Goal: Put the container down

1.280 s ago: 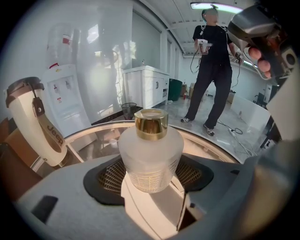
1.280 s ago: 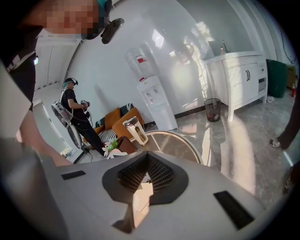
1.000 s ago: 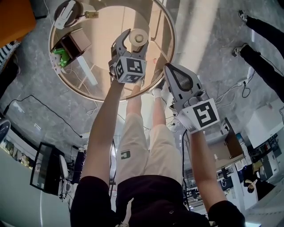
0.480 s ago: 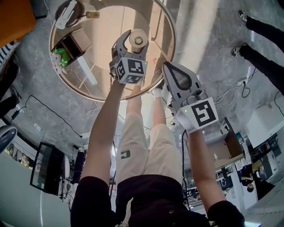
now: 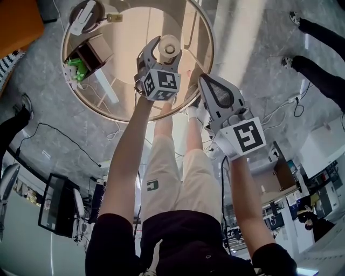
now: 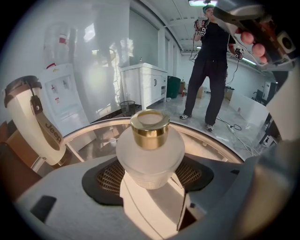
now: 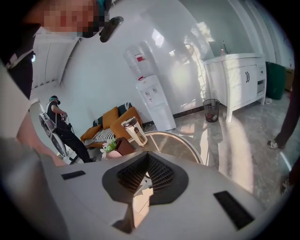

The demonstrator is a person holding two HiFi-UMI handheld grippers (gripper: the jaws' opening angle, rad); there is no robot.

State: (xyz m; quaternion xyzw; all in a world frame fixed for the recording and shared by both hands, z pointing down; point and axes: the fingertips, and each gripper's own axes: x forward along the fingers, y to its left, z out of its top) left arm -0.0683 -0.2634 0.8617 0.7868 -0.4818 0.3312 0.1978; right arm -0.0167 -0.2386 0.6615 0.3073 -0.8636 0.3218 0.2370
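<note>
A frosted white container [image 5: 170, 47] with a gold cap [image 6: 150, 128] is clamped between the pads of my left gripper [image 5: 163, 52], over the middle of the round glass table [image 5: 105, 110]. In the left gripper view the container [image 6: 149, 154] stands upright between the jaws, and its base is hidden. My right gripper [image 5: 210, 89] hovers at the table's near right rim. Its jaws are shut with nothing between them [image 7: 146, 171].
A cream tumbler with a brown strap [image 5: 83, 16] stands at the table's far left, with a brown box [image 5: 89, 54] and a green item [image 5: 74, 67] beside it. A person [image 6: 211, 61] stands beyond the table. Cables trail over the grey floor [image 5: 54, 129].
Both grippers have stayed almost still and the left one keeps its hold on the container. Only someone's shoe at the left edge of the floor has moved.
</note>
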